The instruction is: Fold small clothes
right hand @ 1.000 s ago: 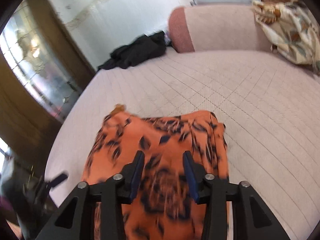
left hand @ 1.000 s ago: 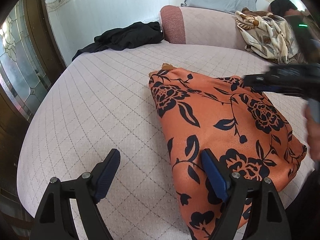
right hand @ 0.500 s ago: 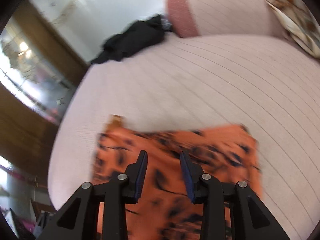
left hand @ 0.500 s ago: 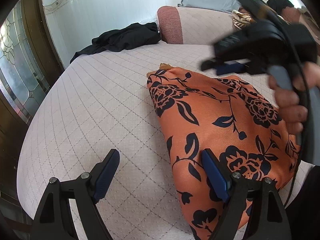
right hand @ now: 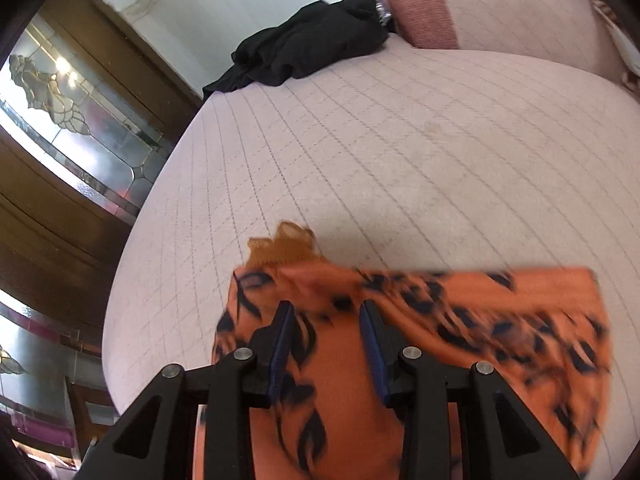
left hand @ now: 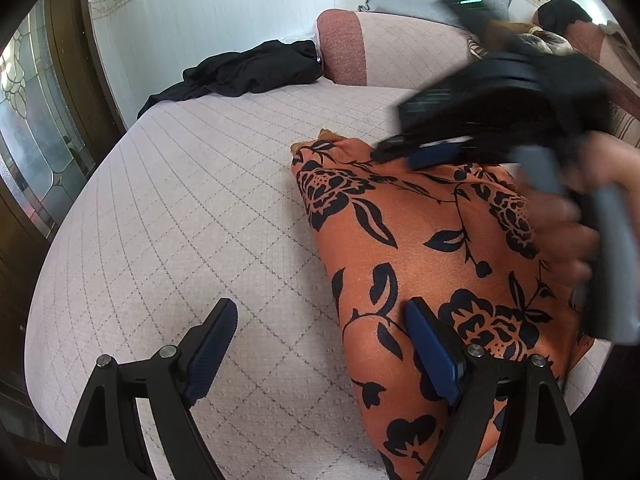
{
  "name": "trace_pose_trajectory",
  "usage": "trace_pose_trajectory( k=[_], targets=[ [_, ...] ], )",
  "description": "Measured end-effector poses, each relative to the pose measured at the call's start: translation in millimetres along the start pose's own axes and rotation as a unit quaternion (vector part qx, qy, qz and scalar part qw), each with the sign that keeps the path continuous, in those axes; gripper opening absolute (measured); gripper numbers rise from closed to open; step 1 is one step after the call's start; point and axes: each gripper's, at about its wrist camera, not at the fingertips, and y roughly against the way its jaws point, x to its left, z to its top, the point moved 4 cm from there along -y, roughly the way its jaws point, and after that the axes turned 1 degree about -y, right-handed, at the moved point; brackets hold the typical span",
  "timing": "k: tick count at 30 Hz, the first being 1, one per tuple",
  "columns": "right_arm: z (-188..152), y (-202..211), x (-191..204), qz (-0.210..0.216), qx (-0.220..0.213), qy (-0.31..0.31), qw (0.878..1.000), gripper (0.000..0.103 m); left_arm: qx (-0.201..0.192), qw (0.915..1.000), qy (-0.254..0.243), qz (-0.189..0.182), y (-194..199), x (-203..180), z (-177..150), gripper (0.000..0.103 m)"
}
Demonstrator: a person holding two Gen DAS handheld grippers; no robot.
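An orange garment with black flowers (left hand: pixel 420 248) lies folded on the quilted pink bed (left hand: pixel 192 208). It also shows in the right wrist view (right hand: pixel 460 320), with a tan lace edge (right hand: pixel 284 246) sticking out at its far left corner. My left gripper (left hand: pixel 320 344) is open and empty; its right finger sits over the garment's near left edge. My right gripper (right hand: pixel 326 344) is open and empty, low over the garment's far left part. In the left wrist view it (left hand: pixel 424 152) hovers blurred above the garment's far end, held by a hand.
A black garment (left hand: pixel 248 68) lies crumpled at the bed's far edge by the wall, and shows in the right wrist view (right hand: pixel 308 46). A pink bolster (left hand: pixel 360 52) and a patterned blanket (left hand: pixel 540 36) are at the back. A wooden glazed door (left hand: pixel 36 120) stands left.
My right gripper has swung left across the garment to its far left end and dropped lower. The left gripper has stayed in place. The garment has not visibly moved.
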Motion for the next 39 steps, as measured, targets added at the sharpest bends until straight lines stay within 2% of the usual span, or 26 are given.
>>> trace_pose_trajectory(
  k=[4,9,11,12,13,14,17,19,22,26,28,31,35,39],
  targets=[
    [-27,54,-13,-0.021,-0.04,0.019,0.999,0.038,0.0,1.0,0.003,-0.002,-1,1,0,0.087],
    [-85,114,-42,-0.033,-0.064,0.008,0.997,0.038,-0.002,1.0,0.001,0.002,-2,-2,-1,0.088],
    [-110,121,-54,-0.033,-0.061,-0.002,0.998,0.039,-0.002,1.0,0.0,0.007,-2,-4,-2,0.089],
    [-124,116,-59,-0.034,-0.044,-0.003,0.998,0.039,-0.001,1.0,0.0,0.007,-2,-5,-1,0.089],
    [-133,116,-62,-0.042,-0.032,0.001,0.999,0.04,0.0,1.0,0.0,0.009,0,-6,0,0.089],
    [-142,115,-66,-0.069,-0.041,0.019,0.997,0.04,0.001,0.9999,-0.001,0.015,1,-6,1,0.089],
    [-141,126,-59,-0.082,-0.039,0.025,0.996,0.043,-0.002,0.9997,0.0,0.025,17,-9,7,0.089],
    [-137,144,-51,-0.079,-0.045,0.027,0.996,0.043,-0.033,0.9985,-0.004,0.044,42,-14,13,0.089],
    [-138,187,-36,-0.112,-0.102,0.063,0.987,0.052,-0.076,0.9955,-0.018,0.055,84,-25,27,0.089],
    [-140,238,-11,-0.126,-0.166,0.089,0.974,0.052,-0.128,0.9904,-0.013,0.05,144,-35,43,0.089],
    [-143,260,-1,-0.138,-0.194,0.095,0.967,0.053,-0.141,0.9888,-0.006,0.046,167,-38,48,0.09],
    [-148,283,14,-0.134,-0.224,0.098,0.96,0.054,-0.158,0.9865,0.009,0.044,198,-39,52,0.098],
    [-159,323,27,-0.123,-0.258,0.095,0.954,0.057,-0.186,0.981,0.026,0.049,236,-44,54,0.098],
    [-169,348,37,-0.117,-0.28,0.099,0.948,0.059,-0.197,0.978,0.025,0.065,262,-51,58,0.099]
  ],
)
